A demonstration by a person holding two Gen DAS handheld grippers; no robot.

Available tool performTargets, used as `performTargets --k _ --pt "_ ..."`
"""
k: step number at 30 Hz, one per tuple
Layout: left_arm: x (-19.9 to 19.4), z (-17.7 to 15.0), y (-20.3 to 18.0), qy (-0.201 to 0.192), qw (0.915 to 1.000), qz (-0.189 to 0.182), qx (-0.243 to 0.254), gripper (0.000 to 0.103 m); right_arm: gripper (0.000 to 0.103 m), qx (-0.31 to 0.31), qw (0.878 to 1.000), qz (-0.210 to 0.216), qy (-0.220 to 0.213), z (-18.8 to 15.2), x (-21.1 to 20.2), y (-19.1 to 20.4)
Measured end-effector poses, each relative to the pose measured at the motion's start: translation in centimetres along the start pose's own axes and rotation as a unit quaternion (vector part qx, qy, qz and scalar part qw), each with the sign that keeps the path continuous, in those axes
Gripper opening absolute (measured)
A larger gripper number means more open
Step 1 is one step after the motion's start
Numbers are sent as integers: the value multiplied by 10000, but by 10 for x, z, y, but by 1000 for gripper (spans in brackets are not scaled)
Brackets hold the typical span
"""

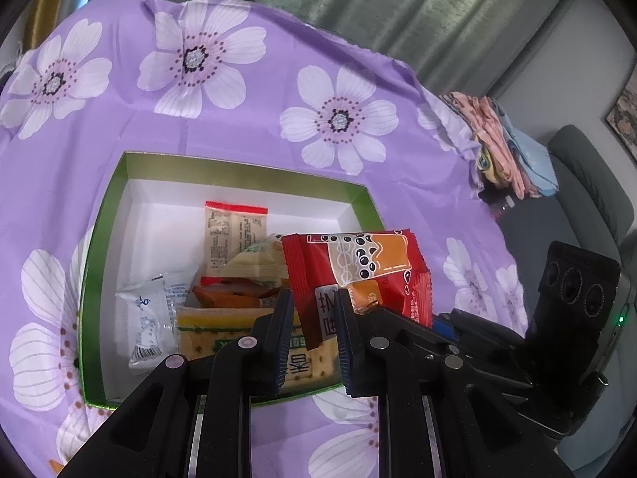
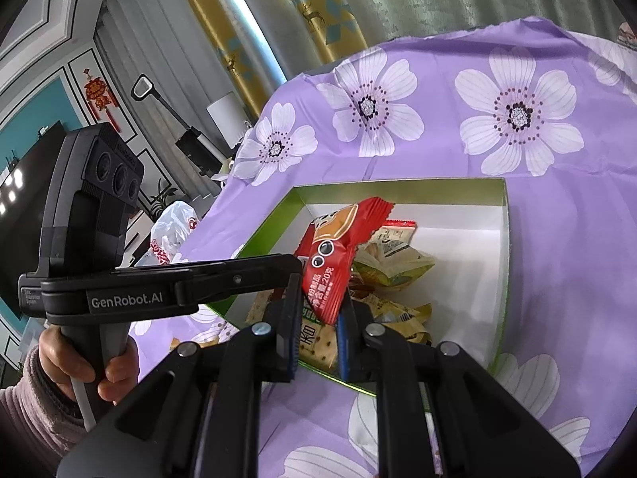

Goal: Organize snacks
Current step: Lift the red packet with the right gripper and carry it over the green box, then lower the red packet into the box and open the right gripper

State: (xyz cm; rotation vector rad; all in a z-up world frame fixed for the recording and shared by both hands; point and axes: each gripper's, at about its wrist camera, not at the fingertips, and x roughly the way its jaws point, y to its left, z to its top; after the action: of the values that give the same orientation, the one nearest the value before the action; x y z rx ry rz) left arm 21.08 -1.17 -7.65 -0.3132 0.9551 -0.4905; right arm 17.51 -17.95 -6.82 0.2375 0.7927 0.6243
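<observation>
You have the box (image 1: 119, 215) on the tablecloth (image 1: 247, 127) | snack packets (image 1: 235, 235) piled inside, near your side | one packet (image 1: 358, 275) above them, between both grippers.

The worktop is draped in a purple tablecloth (image 1: 247, 127) printed with large white flowers; the cloth shows creases along its far edge. Beyond it hang grey-green curtains (image 1: 458, 4) and a yellow curtain (image 2: 310, 12) with teal shapes and deer figures. A stack of folded fabrics (image 1: 501, 147), pink, yellow and blue, sits just off the far right corner of the cloth, beside a grey sofa (image 1: 589, 183). A framed picture (image 1: 625, 115) hangs on the wall above the sofa. In the right wrist view, a red knot ornament (image 2: 97, 93) hangs on a panelled wall, a dark television screen (image 2: 24, 183) stands below it, and a white plastic bag (image 2: 173, 229) with red print lies past the cloth's left edge.
</observation>
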Motion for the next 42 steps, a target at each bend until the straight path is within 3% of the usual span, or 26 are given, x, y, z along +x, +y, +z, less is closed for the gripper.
performTargets --k 42 --pt "28 9 14 327 9993 150 -87 19 15 205 9995 -102 236 3 23 -15"
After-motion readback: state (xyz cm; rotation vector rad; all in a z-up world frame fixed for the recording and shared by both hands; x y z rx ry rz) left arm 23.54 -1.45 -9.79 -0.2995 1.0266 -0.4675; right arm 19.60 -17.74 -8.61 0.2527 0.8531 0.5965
